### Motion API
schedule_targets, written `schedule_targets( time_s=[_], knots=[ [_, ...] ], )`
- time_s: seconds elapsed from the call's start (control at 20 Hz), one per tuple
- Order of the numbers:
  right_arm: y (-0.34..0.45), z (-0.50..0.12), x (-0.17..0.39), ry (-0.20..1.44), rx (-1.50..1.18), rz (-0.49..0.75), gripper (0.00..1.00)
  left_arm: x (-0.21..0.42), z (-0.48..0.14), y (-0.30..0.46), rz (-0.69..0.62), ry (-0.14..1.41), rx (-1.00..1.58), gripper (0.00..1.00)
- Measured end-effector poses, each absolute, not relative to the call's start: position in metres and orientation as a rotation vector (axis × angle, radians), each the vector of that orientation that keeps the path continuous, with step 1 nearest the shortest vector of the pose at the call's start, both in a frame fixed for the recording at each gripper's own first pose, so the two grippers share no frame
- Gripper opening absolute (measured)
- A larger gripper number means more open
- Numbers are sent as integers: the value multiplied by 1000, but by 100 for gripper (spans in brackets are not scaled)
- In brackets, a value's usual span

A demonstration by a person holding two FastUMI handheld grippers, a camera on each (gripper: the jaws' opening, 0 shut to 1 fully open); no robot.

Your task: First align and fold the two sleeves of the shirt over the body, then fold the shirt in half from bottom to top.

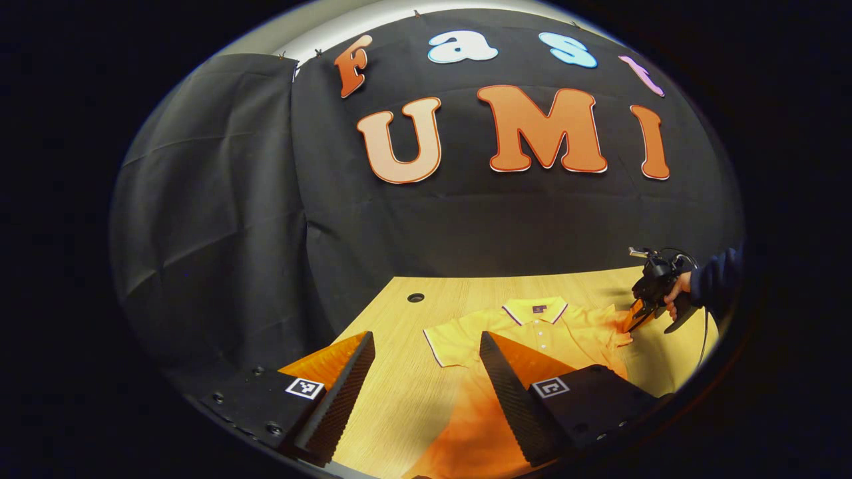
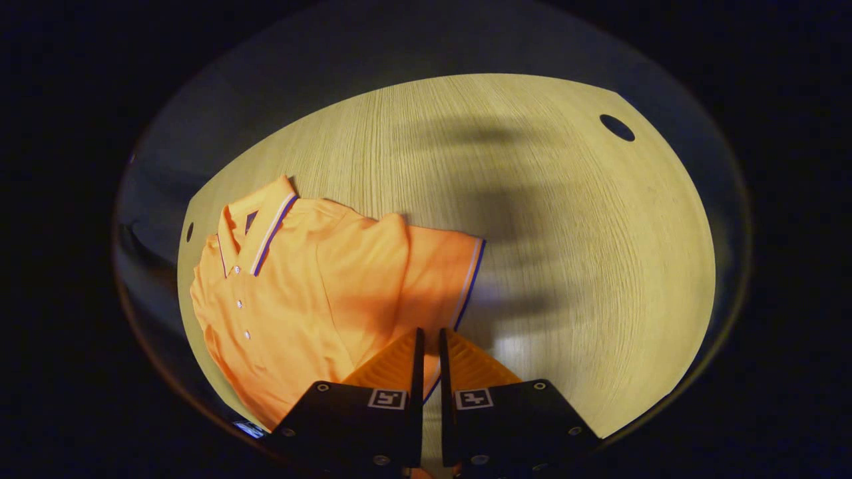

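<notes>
So the orange polo shirt [image 1: 532, 332] is lying face up on the wooden table [image 1: 399, 399], collar [image 1: 534, 310] toward the back wall, buttons showing. In the right gripper view the right tongs [image 2: 429, 346] are nearly closed right at the striped cuff of one short sleeve [image 2: 432, 279], with just a thin gap between the fingers. The cuff edge runs down into that gap, so it looks like they've pinched the hem, but it's hard to be sure both fingers are really biting the cloth.

From the left gripper view, that same pair of tongs sits at the shirt's far sleeve, held by a hand [image 1: 675, 296] in a dark sleeve. The left tongs [image 1: 426, 372] are wide open and holding nothing, hovering over the near part of the shirt, with the other sleeve [image 1: 452, 342] lying flat just ahead.

Step in hand looks like the first sleeve fold. Tips, as a guess from how things sit:

- get a firm bite on the cuff before lifting, since a thin knit slips out of a shallow pinch
- lift only a little and carry the sleeve across toward the button placket [image 2: 239, 303], keeping the cuff parallel to the side seam
- the open left tongs could take the other cuff so both sleeves go over evenly
- don't drag the body, or the bottom-to-top fold will come out crooked
</notes>
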State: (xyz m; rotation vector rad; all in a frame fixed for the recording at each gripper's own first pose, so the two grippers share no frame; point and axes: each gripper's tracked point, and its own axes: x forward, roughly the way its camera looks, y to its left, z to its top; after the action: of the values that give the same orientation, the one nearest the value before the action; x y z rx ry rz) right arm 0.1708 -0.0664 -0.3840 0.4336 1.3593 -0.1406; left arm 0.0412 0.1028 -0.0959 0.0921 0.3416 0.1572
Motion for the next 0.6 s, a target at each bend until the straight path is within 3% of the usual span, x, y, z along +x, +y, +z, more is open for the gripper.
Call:
schedule_targets(
  time_s=[0.05,0.1,0.6],
  knots=[
    [-68,-384,175,1334,498,-175,2,41,-96,103,155,344,89,97],
    [-62,-384,175,1323,573,-173,1,41,-95,104,156,346,88,97],
    [-36,-336,205,1160,705,-63,1,43,-98,103,166,371,59,97]
  ],
)
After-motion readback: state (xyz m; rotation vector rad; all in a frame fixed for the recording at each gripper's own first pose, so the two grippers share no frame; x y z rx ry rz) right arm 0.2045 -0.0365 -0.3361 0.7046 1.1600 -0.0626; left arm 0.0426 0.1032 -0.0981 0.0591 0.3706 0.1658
